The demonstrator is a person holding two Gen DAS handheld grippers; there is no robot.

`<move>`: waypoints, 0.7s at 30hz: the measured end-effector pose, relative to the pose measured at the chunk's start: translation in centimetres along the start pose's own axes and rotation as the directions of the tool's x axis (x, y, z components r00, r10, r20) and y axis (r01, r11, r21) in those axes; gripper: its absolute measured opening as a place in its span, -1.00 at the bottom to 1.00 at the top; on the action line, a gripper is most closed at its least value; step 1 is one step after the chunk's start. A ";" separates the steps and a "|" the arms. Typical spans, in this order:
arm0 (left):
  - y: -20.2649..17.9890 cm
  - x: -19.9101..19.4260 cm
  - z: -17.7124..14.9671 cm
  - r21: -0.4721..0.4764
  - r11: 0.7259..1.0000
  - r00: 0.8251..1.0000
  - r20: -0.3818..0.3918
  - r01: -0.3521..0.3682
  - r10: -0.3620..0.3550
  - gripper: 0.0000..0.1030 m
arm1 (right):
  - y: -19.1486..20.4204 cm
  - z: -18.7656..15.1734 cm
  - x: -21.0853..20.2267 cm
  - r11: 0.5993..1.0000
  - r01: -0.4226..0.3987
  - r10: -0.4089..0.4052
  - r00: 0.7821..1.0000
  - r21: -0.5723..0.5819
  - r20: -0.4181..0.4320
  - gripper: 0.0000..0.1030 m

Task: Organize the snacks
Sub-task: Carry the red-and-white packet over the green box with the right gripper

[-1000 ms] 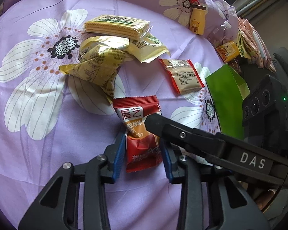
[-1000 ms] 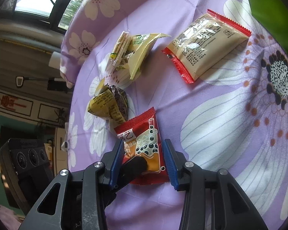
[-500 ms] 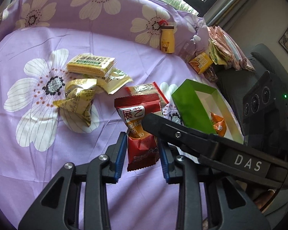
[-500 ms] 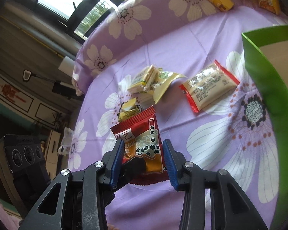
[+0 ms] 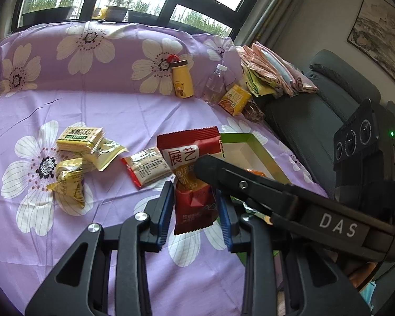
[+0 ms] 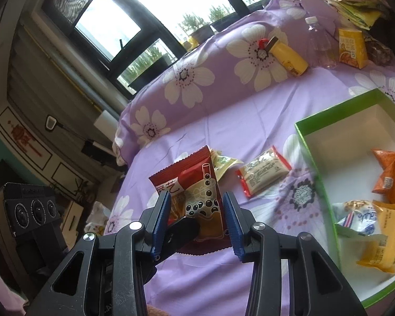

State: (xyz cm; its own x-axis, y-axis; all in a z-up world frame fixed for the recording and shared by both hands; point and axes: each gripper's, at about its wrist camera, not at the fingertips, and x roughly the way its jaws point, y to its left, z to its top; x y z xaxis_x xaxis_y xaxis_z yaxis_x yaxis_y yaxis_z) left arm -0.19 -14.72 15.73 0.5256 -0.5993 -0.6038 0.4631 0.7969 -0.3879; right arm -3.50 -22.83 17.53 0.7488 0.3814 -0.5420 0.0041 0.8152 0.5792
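Observation:
A red snack packet [image 5: 192, 184] with a bubble-tea picture [image 6: 200, 197] hangs above the purple flowered sheet [image 5: 118, 110]. My left gripper [image 5: 194, 208] is shut on its lower half. My right gripper [image 6: 197, 218] is shut on the same packet from the other side; its black finger [image 5: 250, 187] crosses the left wrist view. The green box [image 6: 316, 123] with a white inside lies to the right and holds an orange packet [image 6: 392, 179], a yellow one [image 6: 387, 245] and a white-blue one [image 6: 355, 218]. The box's far rim [image 5: 239, 138] shows behind the red packet.
On the sheet lie a red-edged beige packet [image 5: 144, 168] and several yellow packets [image 5: 79, 137]. At the back stand a yellow bottle [image 5: 181, 79], a clear bottle [image 5: 214, 84] and an orange carton [image 5: 234, 98]. Folded cloths [image 5: 271, 73] rest on a dark seat at the right.
Both grippers have risen with the red packet, lifting it off the sheet. The views tilted up, so the windows and the green box's inside came into sight.

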 end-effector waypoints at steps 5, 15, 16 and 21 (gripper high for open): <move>-2.1 1.2 0.7 0.022 0.999 1.000 -0.007 0.024 -0.024 -0.40 | -1.7 0.7 -2.0 1.000 0.016 -0.016 0.999 0.025 0.036 -0.15; -5.5 4.1 1.2 0.066 0.994 0.996 -0.035 0.083 -0.081 -0.39 | -5.0 1.5 -4.7 0.996 0.051 -0.057 0.994 0.071 0.088 -0.15; -5.7 4.4 1.3 0.064 0.994 0.995 -0.041 0.091 -0.088 -0.39 | -5.3 1.6 -4.9 0.995 0.061 -0.068 0.993 0.076 0.095 -0.15; -7.1 6.0 1.4 0.074 0.990 0.992 -0.054 0.117 -0.113 -0.39 | -7.1 1.9 -5.9 0.990 0.078 -0.092 0.989 0.117 0.117 -0.15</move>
State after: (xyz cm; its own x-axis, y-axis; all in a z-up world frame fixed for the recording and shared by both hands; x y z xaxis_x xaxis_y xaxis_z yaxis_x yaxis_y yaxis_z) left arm 0.66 -24.09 15.91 0.4302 -0.6806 -0.5931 0.5727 0.7136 -0.4035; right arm -6.71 -31.69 17.77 0.8175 0.2515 -0.5181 0.1400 0.7859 0.6023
